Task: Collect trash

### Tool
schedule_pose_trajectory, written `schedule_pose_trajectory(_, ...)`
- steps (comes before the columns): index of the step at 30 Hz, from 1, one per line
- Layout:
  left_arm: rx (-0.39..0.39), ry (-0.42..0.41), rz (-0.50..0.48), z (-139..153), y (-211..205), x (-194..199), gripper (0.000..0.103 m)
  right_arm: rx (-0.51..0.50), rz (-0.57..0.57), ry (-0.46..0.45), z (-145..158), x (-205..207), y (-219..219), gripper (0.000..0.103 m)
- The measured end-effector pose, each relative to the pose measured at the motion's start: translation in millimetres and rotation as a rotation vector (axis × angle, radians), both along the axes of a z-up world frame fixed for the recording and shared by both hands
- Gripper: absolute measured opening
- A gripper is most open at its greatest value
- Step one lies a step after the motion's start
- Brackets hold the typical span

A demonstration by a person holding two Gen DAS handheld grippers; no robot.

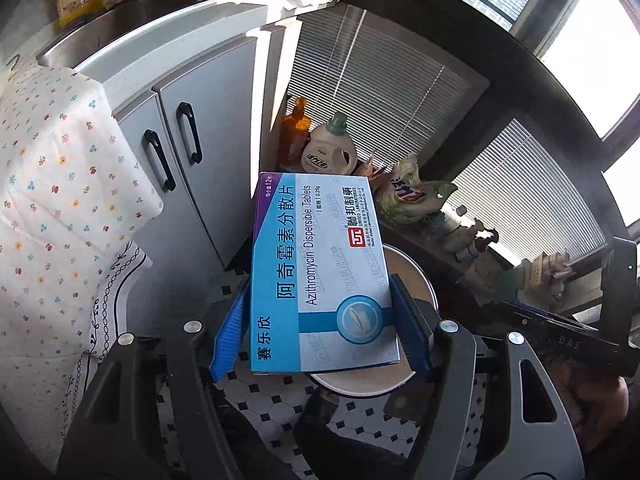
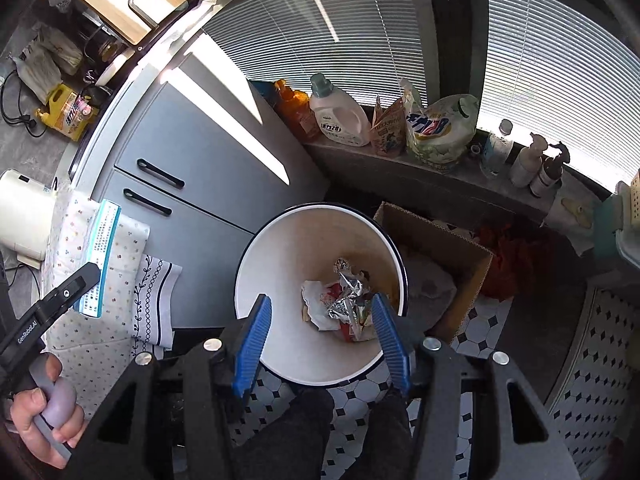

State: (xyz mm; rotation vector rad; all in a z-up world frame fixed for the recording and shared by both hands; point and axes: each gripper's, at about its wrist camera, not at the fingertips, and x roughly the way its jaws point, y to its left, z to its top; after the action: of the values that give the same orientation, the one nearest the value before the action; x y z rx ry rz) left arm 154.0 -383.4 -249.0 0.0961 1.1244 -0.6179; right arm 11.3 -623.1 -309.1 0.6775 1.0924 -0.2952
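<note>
Left wrist view: the left tool is clamped on the medicine box, blue pads on both long sides, held above the bin. Right wrist view: the right tool has fingers apart, nothing between them, over the bin holding crumpled foil and wrappers on the tiled floor.

Grey cabinet with two doors and black handles, under a counter with a steel sink. Black-and-white tiled floor. Windows with white slatted blinds let in bright sun. A low ledge holds detergent bottles. A floral cloth drapes at left.
</note>
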Motion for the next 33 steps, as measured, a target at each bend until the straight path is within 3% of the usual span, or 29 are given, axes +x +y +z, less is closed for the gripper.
schedule_pose_trajectory(10,-0.05,0.073,-0.102,-20,-71,-21,0.068,-0.04,-0.058,-0.018,18,-55,-29,0.053)
schedule_pose_trajectory(12,-0.072,0.083,-0.106,-20,-77,-25,0.076,-0.043,-0.063,-0.019,18,-61,-35,0.053)
schedule_pose_trajectory(16,-0.074,0.056,-0.089,-14,-77,-31,0.082,-0.036,-0.063,-0.019,15,-68,-41,0.054)
schedule_pose_trajectory(22,-0.031,0.03,0.008,-3,-41,-33,0.085,0.0,-0.003,-0.038,10,-58,-33,0.056)
schedule_pose_trajectory(33,0.0,-0.03,0.28,33,75,-54,0.094,0.009,0.169,-0.09,30,-12,8,0.075)
